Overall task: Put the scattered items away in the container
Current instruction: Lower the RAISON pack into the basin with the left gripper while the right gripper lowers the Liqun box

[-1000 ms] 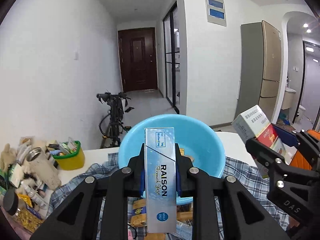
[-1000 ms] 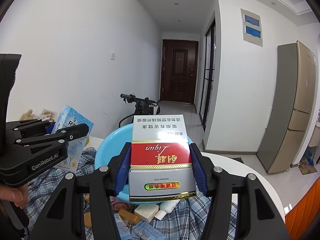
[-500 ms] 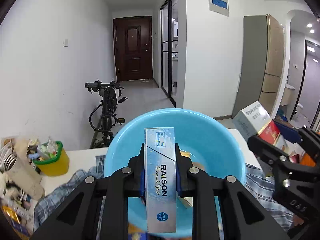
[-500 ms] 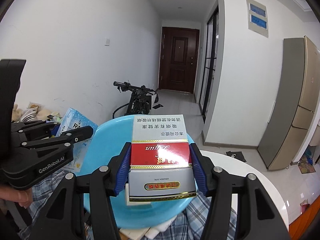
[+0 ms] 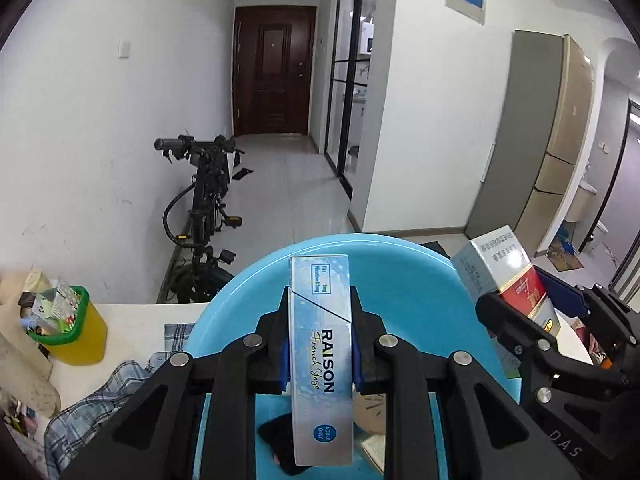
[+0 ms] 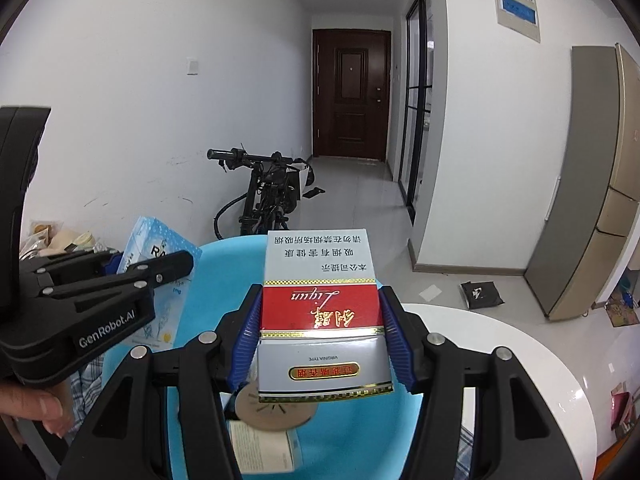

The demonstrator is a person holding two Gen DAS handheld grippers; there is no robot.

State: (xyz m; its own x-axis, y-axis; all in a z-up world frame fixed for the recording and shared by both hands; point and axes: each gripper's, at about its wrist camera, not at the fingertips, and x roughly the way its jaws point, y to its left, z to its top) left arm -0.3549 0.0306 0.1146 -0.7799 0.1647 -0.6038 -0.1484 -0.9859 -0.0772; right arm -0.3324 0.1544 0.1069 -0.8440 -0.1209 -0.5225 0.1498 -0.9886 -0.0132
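The basin [image 5: 420, 280] is smooth, glossy blue plastic. Both packs look like printed card — the slim blue pack [image 5: 322, 360] satiny, the red-and-silver pack [image 6: 320, 320] shiny with gold foil trim. The grippers' arms are matt black plastic with bright metal rivets; the checked cloth [image 5: 100, 404] is soft, rumpled fabric.

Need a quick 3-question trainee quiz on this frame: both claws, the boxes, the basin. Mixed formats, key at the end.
1. True or false: the left claw is shut on the pale blue RAISON box.
2. The right claw holds: A) a red and silver cigarette box B) a yellow cup C) nothing.
3. Fill in: both boxes are held above the light blue ____.

Key
1. True.
2. A, the red and silver cigarette box.
3. Basin; a few items already lie in it, and neither box has been let go.
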